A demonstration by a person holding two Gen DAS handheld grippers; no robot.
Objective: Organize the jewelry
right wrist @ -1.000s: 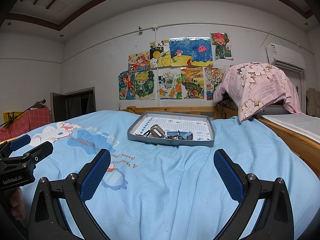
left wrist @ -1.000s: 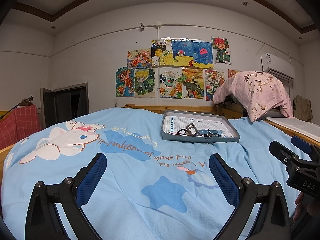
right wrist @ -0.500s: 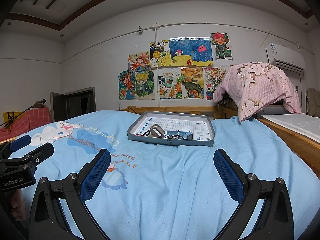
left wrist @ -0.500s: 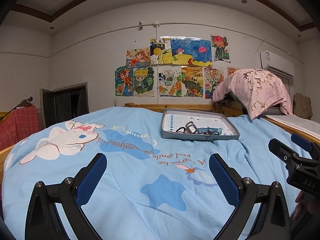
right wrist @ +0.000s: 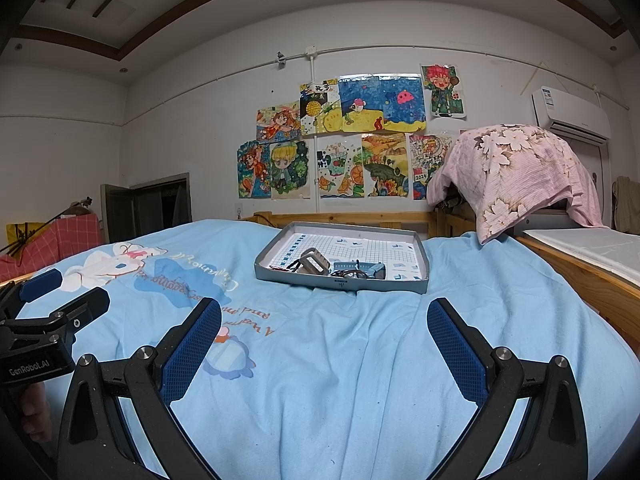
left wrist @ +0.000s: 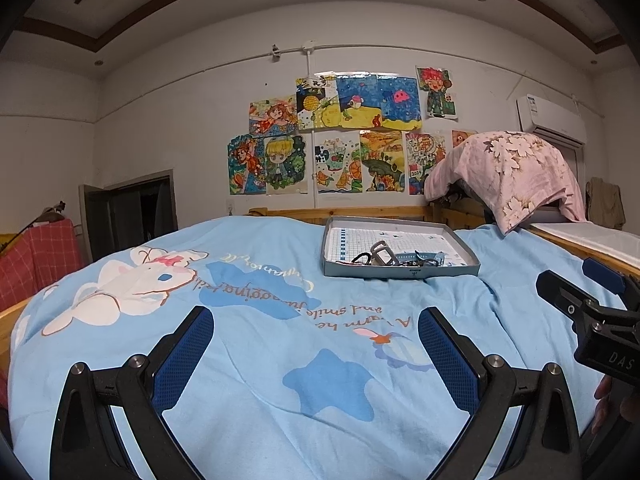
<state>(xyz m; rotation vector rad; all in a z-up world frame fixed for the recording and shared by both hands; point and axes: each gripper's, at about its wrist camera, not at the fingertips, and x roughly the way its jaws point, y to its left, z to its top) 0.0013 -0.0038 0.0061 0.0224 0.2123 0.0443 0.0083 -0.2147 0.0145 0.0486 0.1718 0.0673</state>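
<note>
Both grippers hovered over the blue bedspread (right wrist: pixel 360 360), well short of the grey tray (right wrist: pixel 342 282). Left gripper (left wrist: pixel 316 344): jaws spread wide, nothing held. Right gripper (right wrist: pixel 324 332): same, wide and empty. Jewelry pile (right wrist: pixel 332 268) sat inside the tray, against its near wall: tangled bands and a buckle-like piece, individual items too small to tell.

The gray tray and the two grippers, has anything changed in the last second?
Almost nothing. In the left wrist view the gray tray sits slightly higher in the picture, so that camera tipped down slightly. Both the left gripper and right gripper stay open and empty; the jewelry lies untouched in the tray.
</note>
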